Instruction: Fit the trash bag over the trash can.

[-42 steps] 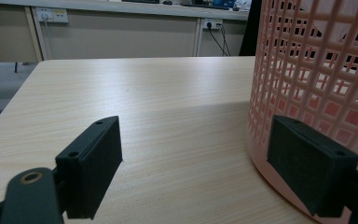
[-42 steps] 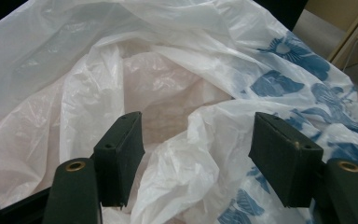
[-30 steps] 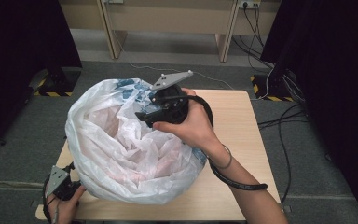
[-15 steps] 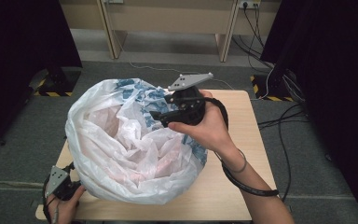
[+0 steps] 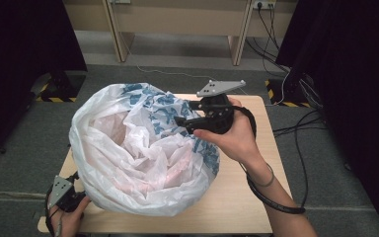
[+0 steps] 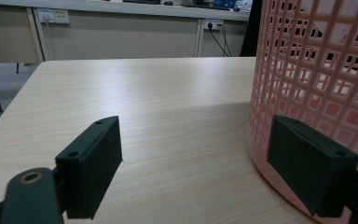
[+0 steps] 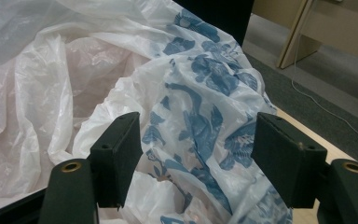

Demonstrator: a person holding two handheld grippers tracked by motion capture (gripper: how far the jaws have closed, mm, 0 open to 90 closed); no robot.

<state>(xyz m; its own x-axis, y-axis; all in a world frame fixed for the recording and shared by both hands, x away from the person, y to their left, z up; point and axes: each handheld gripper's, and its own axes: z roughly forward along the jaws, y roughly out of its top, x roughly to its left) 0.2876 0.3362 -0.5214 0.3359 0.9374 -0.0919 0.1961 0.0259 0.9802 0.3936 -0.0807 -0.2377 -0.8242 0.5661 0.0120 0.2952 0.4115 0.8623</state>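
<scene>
**Inspector:** Where was the thin white plastic bag with the blue printed pattern?

**Assistant:** It was draped loosely over the pink lattice-walled plastic basket, which stood on the light wooden bench, towards its left half. The bag billowed wide over the basket's top and sides. Its blue-printed part lay on the far right side.

**Inspector:** State of the right hand-held gripper?

**Assistant:** It hovered at the bag's blue-printed edge, pointing left across the bag. The jaws stood wide apart. In the right gripper view, crumpled printed film lay between and below them, but neither pad pressed on it. It held nothing.

**Inspector:** And the left hand-held gripper?

**Assistant:** It sat low at the near left corner of the bench, beside the foot of the basket. Its jaws were wide open. In the left gripper view, one jaw stood just in front of the basket's wall; whether it touched could not be told. The other jaw stood over bare bench. It gripped nothing.
</scene>
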